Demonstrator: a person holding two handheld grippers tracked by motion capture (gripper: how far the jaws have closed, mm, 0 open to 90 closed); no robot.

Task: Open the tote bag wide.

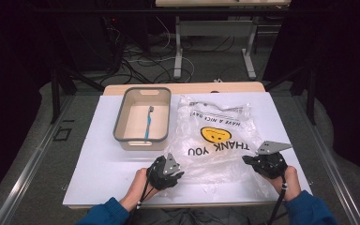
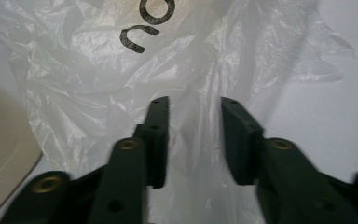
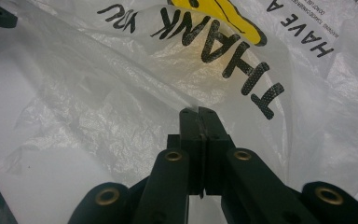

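left gripper view: plastic bag between parted left gripper jaws

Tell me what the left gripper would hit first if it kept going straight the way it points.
Probably the crinkled clear plastic bag: the left gripper has its open jaws astride a fold of it, and more film with black lettering lies straight ahead. Depth there is unclear.

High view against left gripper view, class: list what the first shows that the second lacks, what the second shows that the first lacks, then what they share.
High view: the blue toothbrush lying in the bin, and the right gripper at the plastic bag. Left gripper view: the left gripper with its jaws apart and bag film between them. Both: the bag and the white table.
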